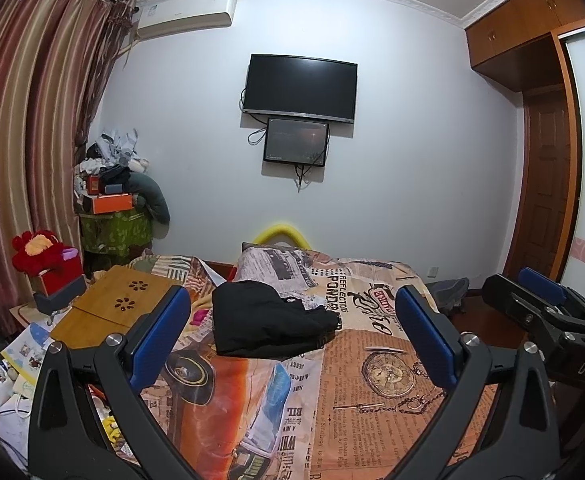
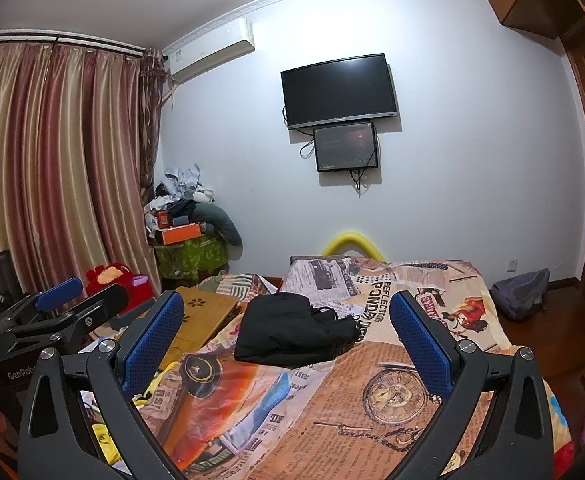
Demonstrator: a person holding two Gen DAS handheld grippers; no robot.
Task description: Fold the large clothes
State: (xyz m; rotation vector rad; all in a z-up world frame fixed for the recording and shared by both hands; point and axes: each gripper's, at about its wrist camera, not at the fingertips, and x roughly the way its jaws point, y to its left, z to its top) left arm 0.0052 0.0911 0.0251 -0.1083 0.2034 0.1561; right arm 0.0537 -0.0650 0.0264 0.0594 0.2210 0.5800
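Left gripper: black plastic frame with triangular cut-outs, silver screw heads at the joints, blue textured fingers. Right gripper: same build, blue dimpled pads; white "DAS" lettering on its side

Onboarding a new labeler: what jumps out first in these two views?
The black garment lies bunched in the middle of the bed, on a loud newspaper-print bedspread with a pocket watch and a vintage car. Framing it, the left hand-held gripper and the right hand-held gripper stand wide open and empty. Behind, a dark TV hangs on the white wall.
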